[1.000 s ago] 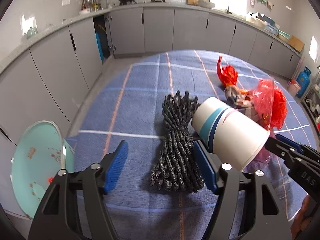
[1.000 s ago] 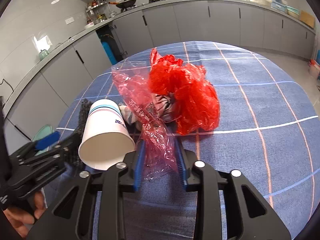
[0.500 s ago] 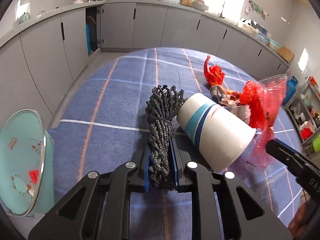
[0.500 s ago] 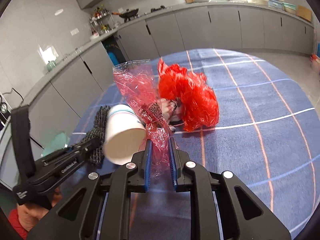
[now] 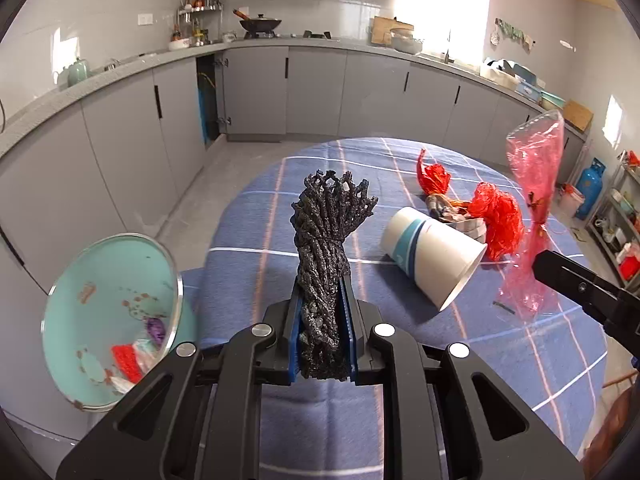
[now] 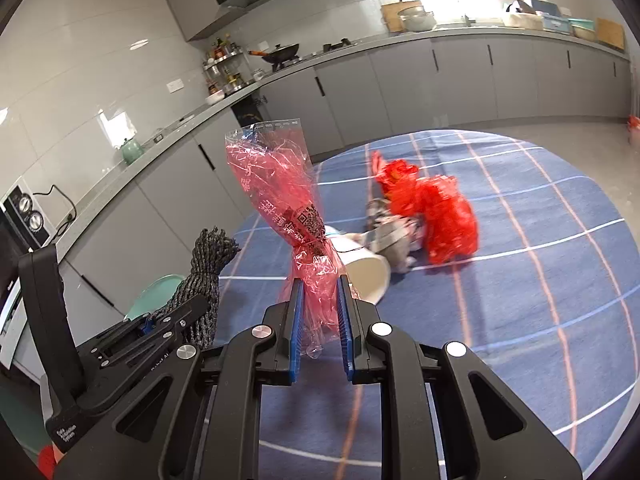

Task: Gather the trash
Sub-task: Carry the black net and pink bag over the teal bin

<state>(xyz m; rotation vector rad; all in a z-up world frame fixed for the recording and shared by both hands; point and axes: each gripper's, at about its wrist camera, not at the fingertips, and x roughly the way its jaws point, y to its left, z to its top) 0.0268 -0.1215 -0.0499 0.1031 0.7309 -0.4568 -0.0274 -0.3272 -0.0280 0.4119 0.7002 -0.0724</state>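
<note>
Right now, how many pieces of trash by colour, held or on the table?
Black: 1, mesh bundle in left gripper
Pink-red clear: 1, wrapper in right gripper
Red: 1, bag clump
White: 1, paper cup
Total: 4

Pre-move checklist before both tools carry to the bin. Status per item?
1. Left tool shut on the black net: ok, its jaws just closed on it.
2. Right tool shut on the pink wrapper: ok, pads pinch its lower end.
3. Both items off the table: ok.
4. Bin open, left of the table edge: ok.
5. Wrapper grip secure: cannot tell, film is thin and crumpled.
6. Table trash done: not ok, cup and red bag remain.
</note>
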